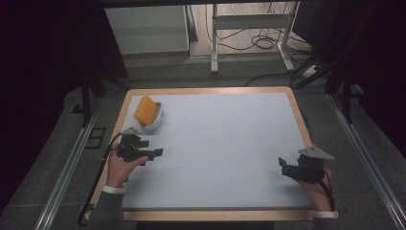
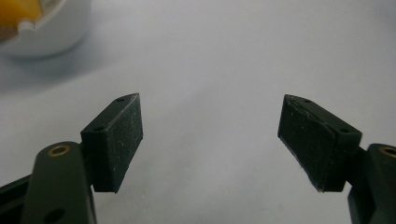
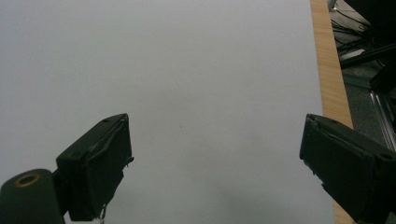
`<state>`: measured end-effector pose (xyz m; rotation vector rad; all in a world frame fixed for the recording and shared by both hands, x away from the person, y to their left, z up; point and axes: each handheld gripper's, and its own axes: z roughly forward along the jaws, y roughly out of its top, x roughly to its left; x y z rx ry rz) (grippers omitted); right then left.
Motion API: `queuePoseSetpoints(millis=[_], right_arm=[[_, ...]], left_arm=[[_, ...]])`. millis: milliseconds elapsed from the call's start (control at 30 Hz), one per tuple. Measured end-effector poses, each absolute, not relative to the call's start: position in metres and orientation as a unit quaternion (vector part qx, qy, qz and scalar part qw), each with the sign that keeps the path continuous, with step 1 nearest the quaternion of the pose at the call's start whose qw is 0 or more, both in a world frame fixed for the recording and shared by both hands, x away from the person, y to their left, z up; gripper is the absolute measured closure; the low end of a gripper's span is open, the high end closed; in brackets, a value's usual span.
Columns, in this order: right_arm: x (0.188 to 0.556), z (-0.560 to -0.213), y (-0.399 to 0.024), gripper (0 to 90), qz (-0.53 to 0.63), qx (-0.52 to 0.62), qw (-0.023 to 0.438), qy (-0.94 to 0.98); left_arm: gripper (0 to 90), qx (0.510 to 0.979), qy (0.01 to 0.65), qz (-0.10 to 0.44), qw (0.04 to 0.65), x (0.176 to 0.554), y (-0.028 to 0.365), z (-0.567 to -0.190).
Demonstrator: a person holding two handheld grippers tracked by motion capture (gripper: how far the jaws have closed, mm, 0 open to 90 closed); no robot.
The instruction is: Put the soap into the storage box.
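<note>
A white bowl (image 1: 156, 121) stands at the far left of the pale mat, and an orange-yellow sponge-like block (image 1: 145, 110) leans up out of it. My left gripper (image 1: 152, 149) rests on the mat just in front of the bowl. Its jaws are open, point to the right and hold nothing. In the left gripper view the open gripper (image 2: 211, 107) faces bare mat, with the bowl (image 2: 51, 32) and a bit of the yellow block (image 2: 16, 9) at the top left. My right gripper (image 1: 283, 166) sits near the table's right front, open and with nothing between its jaws (image 3: 215, 135).
The pale mat (image 1: 220, 143) covers a wooden table whose edge (image 3: 329, 70) runs along the right of the right gripper view. Past the table's far side are a white cabinet (image 1: 146, 28), a metal frame (image 1: 249, 21) and cables on the floor.
</note>
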<state>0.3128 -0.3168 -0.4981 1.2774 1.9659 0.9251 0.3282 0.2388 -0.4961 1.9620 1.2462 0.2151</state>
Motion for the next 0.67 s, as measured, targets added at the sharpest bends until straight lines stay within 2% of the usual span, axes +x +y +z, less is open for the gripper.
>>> queuePoseSetpoints(millis=[167, 667], right_arm=[[0.3145, -0.4977, -0.3154, 9.2, 0.35, 0.481, 0.305, 0.744], [0.3158, -0.4986, -0.3116, 9.3, 0.35, 0.485, 0.31, 0.739]], left_arm=[[23.9, 0.785, 0.484, 0.083, 0.378, 0.324, 0.2389, -0.5049], [25.7, 0.78, 0.487, 0.103, 0.379, 0.3215, 0.2413, -0.5052]])
